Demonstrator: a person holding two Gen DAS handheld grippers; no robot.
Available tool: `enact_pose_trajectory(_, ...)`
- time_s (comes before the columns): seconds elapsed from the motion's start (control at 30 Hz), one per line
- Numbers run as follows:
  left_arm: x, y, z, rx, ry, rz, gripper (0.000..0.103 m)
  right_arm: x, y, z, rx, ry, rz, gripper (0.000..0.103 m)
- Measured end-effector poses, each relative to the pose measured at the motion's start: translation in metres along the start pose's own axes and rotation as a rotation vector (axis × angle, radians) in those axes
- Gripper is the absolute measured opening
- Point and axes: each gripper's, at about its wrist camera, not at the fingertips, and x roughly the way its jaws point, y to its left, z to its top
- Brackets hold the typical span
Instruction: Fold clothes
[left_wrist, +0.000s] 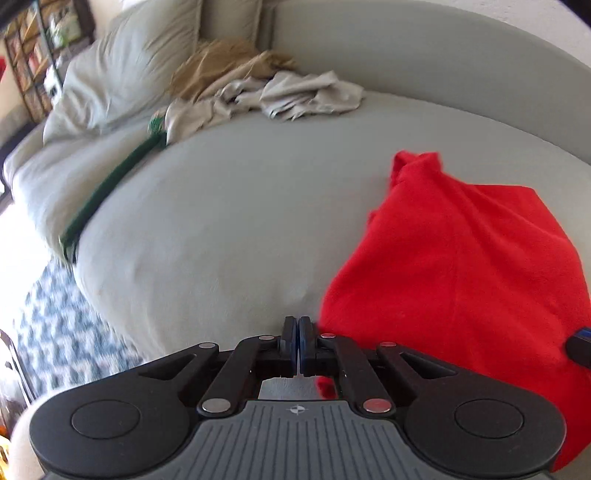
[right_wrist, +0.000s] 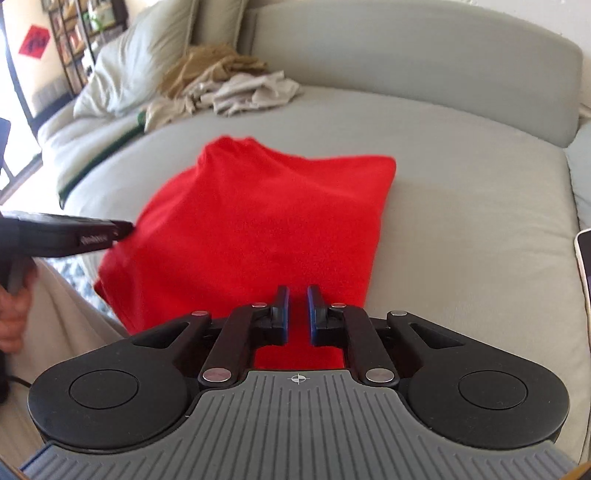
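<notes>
A red garment (left_wrist: 461, 266) lies folded in a rough block on the grey sofa seat (left_wrist: 229, 221), with a raised fold at its far end. My left gripper (left_wrist: 297, 325) is shut at the garment's near left edge. Red cloth shows beside and under its right finger, and none shows between the pads. From the right wrist view, the left gripper (right_wrist: 123, 229) has its tip touching the left edge of the red garment (right_wrist: 258, 221). My right gripper (right_wrist: 297, 295) hovers open over the near edge, with a narrow gap and red cloth below. The right gripper (left_wrist: 580, 347) only peeks in at the frame edge.
A pile of tan and light grey clothes (right_wrist: 229, 85) sits at the back of the seat beside a grey pillow (right_wrist: 140, 62). A green strip of fabric (left_wrist: 110, 188) runs along the left cushion. A patterned rug (left_wrist: 62, 325) lies below, and a phone (right_wrist: 585, 277) is at the right.
</notes>
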Motion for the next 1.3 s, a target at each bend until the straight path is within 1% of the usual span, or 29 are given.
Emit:
enact_pose_trajectory(0.03,-0.004,0.007,0.002,-0.030,-0.005,-0.025,0.002,0.001,-0.002,-0.001,0.009,0.001,0.006,0.011)
enact_pose_trajectory(0.07,-0.014,0.007,0.004,-0.027,-0.041,-0.044,0.002,0.001,-0.006,0.001,0.027,0.007,0.018,0.011)
enact_pose_trajectory(0.1,-0.024,0.007,0.006,-0.025,-0.077,-0.064,0.005,-0.001,-0.011,0.005,0.065,0.017,0.040,0.011)
enact_pose_trajectory(0.17,-0.043,0.006,0.010,-0.019,-0.150,-0.103,0.005,-0.009,-0.025,0.014,0.141,-0.009,0.082,0.017)
enact_pose_trajectory(0.2,-0.048,-0.001,0.013,0.008,-0.183,-0.153,0.007,-0.013,-0.031,0.018,0.175,-0.030,0.101,0.018)
enact_pose_trajectory(0.23,-0.053,-0.008,0.016,0.035,-0.216,-0.204,0.009,-0.016,-0.038,0.022,0.203,-0.053,0.112,0.023)
enact_pose_trajectory(0.27,-0.057,-0.015,0.020,0.062,-0.249,-0.255,0.011,-0.017,-0.043,0.026,0.220,-0.072,0.112,0.025)
enact_pose_trajectory(0.3,-0.062,-0.022,0.023,0.089,-0.282,-0.305,0.017,-0.015,-0.049,0.030,0.237,-0.084,0.114,0.025)
enact_pose_trajectory(0.33,-0.056,-0.031,0.026,0.125,-0.283,-0.340,0.024,-0.012,-0.055,0.034,0.256,-0.091,0.116,0.025)
enact_pose_trajectory(0.37,-0.049,-0.040,0.030,0.161,-0.284,-0.375,0.024,-0.006,-0.059,0.038,0.279,-0.092,0.127,0.025)
enact_pose_trajectory(0.4,-0.036,-0.044,0.031,0.156,-0.249,-0.331,0.023,0.000,-0.062,0.041,0.302,-0.095,0.154,0.025)
enact_pose_trajectory(0.43,-0.023,-0.048,0.032,0.151,-0.213,-0.287,0.016,0.007,-0.066,0.045,0.325,-0.098,0.181,0.025)
enact_pose_trajectory(0.47,-0.010,-0.053,0.033,0.146,-0.178,-0.242,0.014,0.014,-0.069,0.049,0.348,-0.101,0.209,0.026)
enact_pose_trajectory(0.53,0.007,-0.036,0.025,0.029,-0.113,-0.268,0.017,0.029,-0.072,0.056,0.379,-0.091,0.293,0.025)
enact_pose_trajectory(0.57,0.005,-0.033,0.022,0.028,-0.122,-0.275,0.018,0.038,-0.073,0.058,0.394,-0.075,0.344,0.025)
enact_pose_trajectory(0.6,0.004,-0.031,0.019,0.028,-0.131,-0.282,0.018,0.050,-0.074,0.060,0.415,-0.043,0.400,0.025)
enact_pose_trajectory(0.7,0.006,-0.019,0.016,-0.038,-0.130,-0.329,0.019,0.096,-0.073,0.066,0.474,0.099,0.564,0.025)
enact_pose_trajectory(0.73,0.009,-0.015,0.016,-0.065,-0.126,-0.351,0.019,0.112,-0.073,0.069,0.485,0.144,0.577,0.018)
enact_pose_trajectory(0.77,0.011,-0.010,0.016,-0.092,-0.121,-0.373,0.020,0.128,-0.076,0.072,0.502,0.165,0.555,0.000)
enact_pose_trajectory(0.83,0.015,-0.002,0.017,-0.133,-0.112,-0.417,0.020,0.152,-0.088,0.078,0.550,0.138,0.492,0.000)
enact_pose_trajectory(0.93,0.020,0.005,0.020,-0.175,-0.101,-0.458,0.019,0.170,-0.113,0.090,0.593,0.037,0.369,0.000)
enact_pose_trajectory(1.0,0.022,0.009,0.019,-0.190,-0.103,-0.475,0.019,0.161,-0.123,0.093,0.640,-0.013,0.281,0.001)
enact_pose_trajectory(1.03,0.022,0.010,0.019,-0.196,-0.104,-0.481,0.019,0.157,-0.129,0.094,0.663,-0.038,0.238,0.004)
enact_pose_trajectory(1.13,0.022,0.010,0.018,-0.205,-0.108,-0.490,0.019,0.144,-0.145,0.099,0.731,-0.113,0.105,0.006)
enact_pose_trajectory(1.17,0.022,0.010,0.018,-0.208,-0.109,-0.490,0.019,0.138,-0.146,0.099,0.739,-0.130,0.094,0.006)
enact_pose_trajectory(1.2,0.022,0.010,0.018,-0.212,-0.109,-0.490,0.019,0.131,-0.139,0.100,0.719,-0.131,0.140,0.006)
enact_pose_trajectory(1.27,0.022,0.011,0.017,-0.220,-0.109,-0.491,0.019,0.125,-0.113,0.110,0.631,-0.096,0.280,0.006)
enact_pose_trajectory(1.3,0.022,0.011,0.017,-0.223,-0.108,-0.491,0.019,0.127,-0.097,0.115,0.584,-0.056,0.358,0.007)
